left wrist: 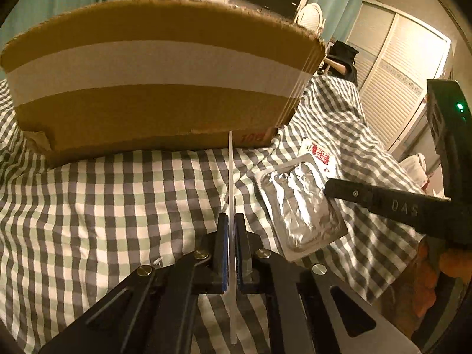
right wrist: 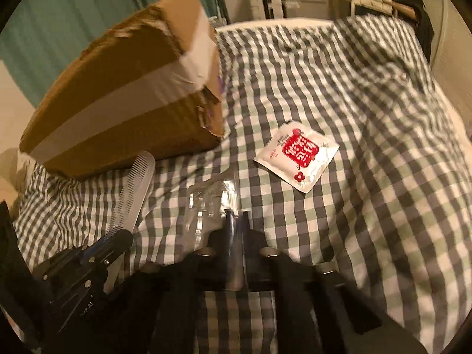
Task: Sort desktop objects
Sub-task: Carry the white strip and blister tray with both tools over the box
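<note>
Clear comb (left wrist: 231, 177) stands clamped edge-on between left hand-held gripper (left wrist: 232, 221) pads.

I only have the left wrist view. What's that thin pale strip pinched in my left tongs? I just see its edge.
Observer: A pale comb; the right wrist view shows its row of teeth.
Operator: Are the right tongs gripping the foil pack?
Observer: Yes. The right tongs are shut on an edge of the clear blister pack, though that view is blurred.
Operator: And the red-printed sachet, half hidden for me?
Observer: The sachet lies whole and flat on the checked cloth, apart from the pack, right of the cardboard box.
</note>
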